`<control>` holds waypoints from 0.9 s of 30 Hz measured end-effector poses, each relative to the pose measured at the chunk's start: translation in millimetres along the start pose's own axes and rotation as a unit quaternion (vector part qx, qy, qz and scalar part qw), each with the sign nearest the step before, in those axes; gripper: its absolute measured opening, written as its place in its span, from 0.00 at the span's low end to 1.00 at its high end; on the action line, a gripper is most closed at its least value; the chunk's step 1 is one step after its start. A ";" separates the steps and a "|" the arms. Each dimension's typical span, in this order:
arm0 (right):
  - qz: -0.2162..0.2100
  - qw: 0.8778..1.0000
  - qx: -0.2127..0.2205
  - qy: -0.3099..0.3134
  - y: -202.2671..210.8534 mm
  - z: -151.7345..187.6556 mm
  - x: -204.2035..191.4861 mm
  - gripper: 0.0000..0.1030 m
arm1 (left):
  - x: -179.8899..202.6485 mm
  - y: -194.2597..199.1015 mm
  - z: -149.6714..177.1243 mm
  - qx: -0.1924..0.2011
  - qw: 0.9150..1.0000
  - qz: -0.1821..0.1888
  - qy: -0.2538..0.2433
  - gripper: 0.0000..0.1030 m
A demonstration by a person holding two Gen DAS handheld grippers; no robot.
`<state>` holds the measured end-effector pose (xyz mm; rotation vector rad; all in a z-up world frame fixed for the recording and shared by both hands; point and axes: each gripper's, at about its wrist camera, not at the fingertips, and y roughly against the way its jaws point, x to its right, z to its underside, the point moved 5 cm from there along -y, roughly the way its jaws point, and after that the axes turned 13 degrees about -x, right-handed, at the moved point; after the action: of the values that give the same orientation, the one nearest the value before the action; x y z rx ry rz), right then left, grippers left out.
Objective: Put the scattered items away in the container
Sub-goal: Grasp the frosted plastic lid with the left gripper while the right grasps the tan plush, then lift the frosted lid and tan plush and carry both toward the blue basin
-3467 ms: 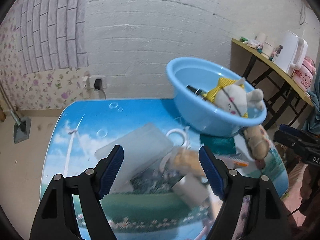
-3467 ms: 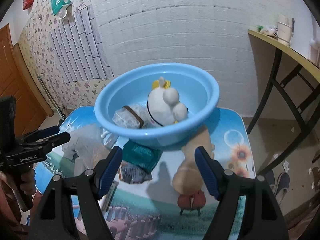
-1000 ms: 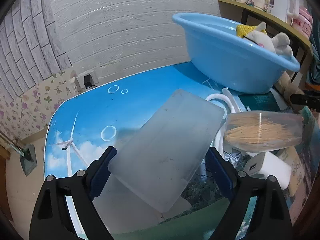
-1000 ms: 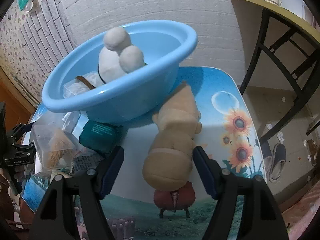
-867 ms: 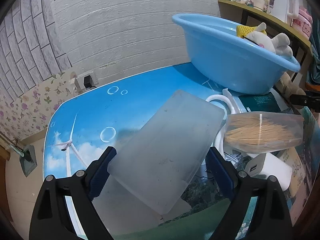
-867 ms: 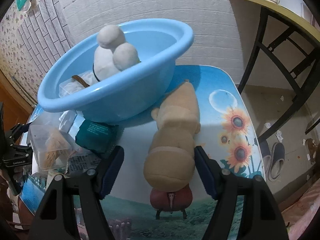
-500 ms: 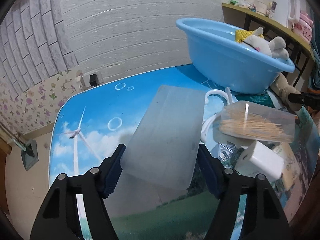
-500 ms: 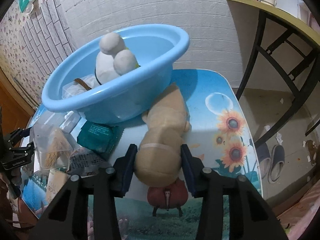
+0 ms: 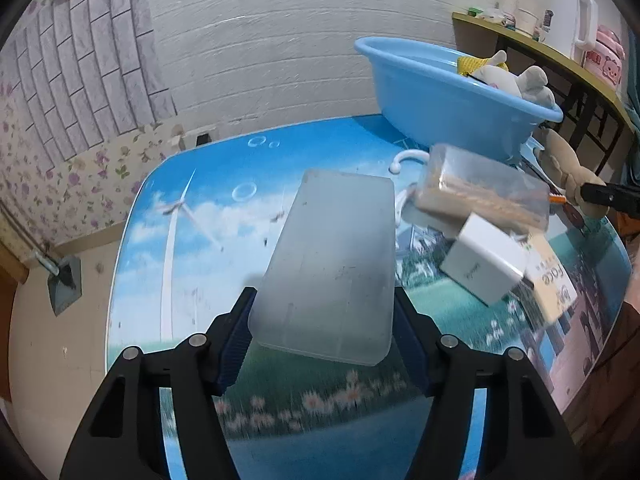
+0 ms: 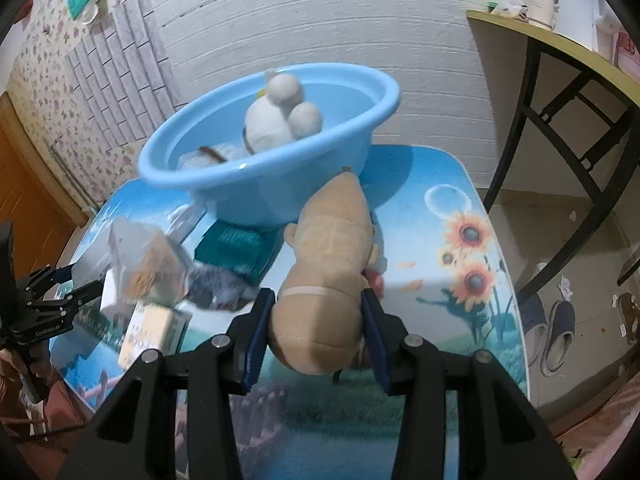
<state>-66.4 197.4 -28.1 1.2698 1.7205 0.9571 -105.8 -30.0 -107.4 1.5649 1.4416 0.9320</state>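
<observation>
My left gripper (image 9: 324, 320) has its blue pads pressed on the near end of a frosted plastic box (image 9: 332, 256), and its jaws are still closing on it. The box hangs tilted above the printed table (image 9: 192, 240). My right gripper (image 10: 316, 328) is shut on a tan plush toy (image 10: 328, 276), lifted just in front of the blue basin (image 10: 280, 184). In the basin lie a white plush (image 10: 280, 120) and a clear bag. From the left wrist view the basin (image 9: 432, 108) stands at the far right, with the tan plush (image 9: 568, 164) beside it.
A toothpick box (image 9: 480, 192), a white charger (image 9: 484, 264), a tan carton (image 9: 552, 280) and a white cable lie right of the frosted box. A teal packet (image 10: 236, 248) sits by the basin. A side table (image 10: 560, 52) and slippers (image 10: 556, 336) are off to the right.
Both grippers closed from open: the left on the frosted box, the right on the tan plush. Both things have come up off the table and shifted with the hands.
</observation>
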 end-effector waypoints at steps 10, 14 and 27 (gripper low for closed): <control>-0.006 1.000 -0.004 0.019 2.9 14.0 -5.6 0.41 | 7.4 12.5 27.2 -0.018 1.000 0.011 0.014 0.62; -0.016 0.999 -0.005 0.037 6.0 16.3 -10.1 0.41 | 12.5 14.9 32.1 -0.029 0.999 0.022 0.008 0.62; -0.017 0.998 -0.022 0.059 -4.7 22.0 -15.2 0.41 | 17.1 11.3 24.1 -0.037 0.999 0.023 -0.003 0.64</control>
<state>-45.3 184.3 -39.2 1.1716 1.7950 1.0628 -77.9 -15.1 -107.1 1.5499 1.3570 0.9954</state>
